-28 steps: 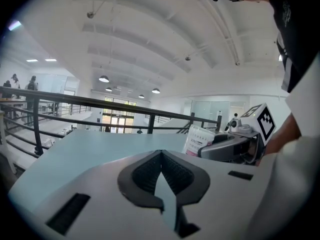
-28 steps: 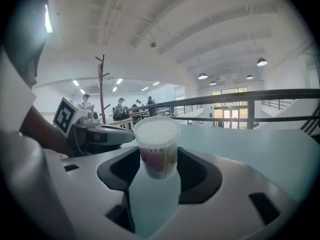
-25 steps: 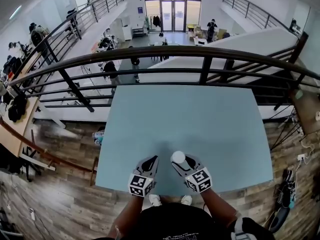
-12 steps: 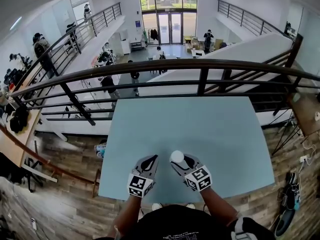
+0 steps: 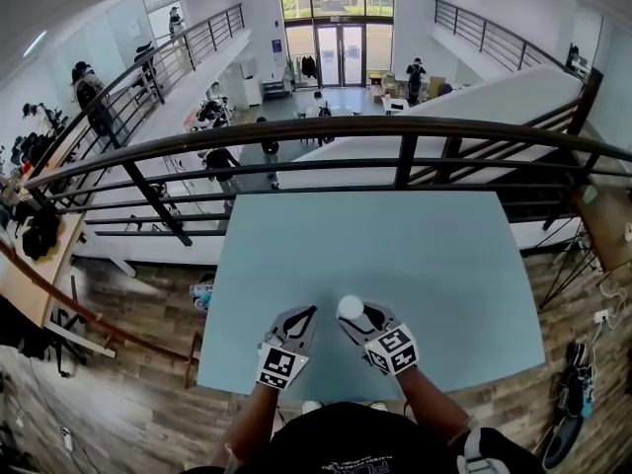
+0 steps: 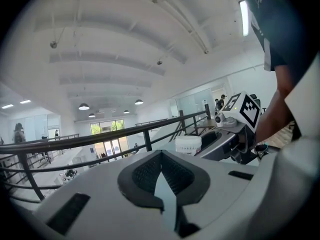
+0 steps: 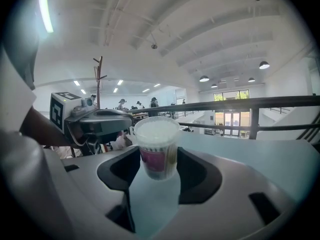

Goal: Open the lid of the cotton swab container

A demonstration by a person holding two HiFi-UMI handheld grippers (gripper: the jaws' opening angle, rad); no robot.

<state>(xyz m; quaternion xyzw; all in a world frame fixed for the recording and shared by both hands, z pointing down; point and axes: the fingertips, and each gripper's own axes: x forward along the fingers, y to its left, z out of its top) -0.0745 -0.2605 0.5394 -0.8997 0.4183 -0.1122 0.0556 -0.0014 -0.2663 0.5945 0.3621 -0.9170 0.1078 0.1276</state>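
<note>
One blue table (image 5: 395, 255), dark railing (image 5: 346, 124), wood floor (image 5: 128, 304), container (image 7: 156, 146) in right tool (image 5: 355, 316)

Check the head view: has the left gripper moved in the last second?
Yes, slightly. The grey left gripper overlapped the pale blue table at its near edge; now it shows farther in, toward the dark railing.

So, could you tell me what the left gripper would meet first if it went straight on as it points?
Probably nothing close: the left gripper points past the cotton swab container, which sits just to its right, over the table toward the railing; depth is unclear.
</note>
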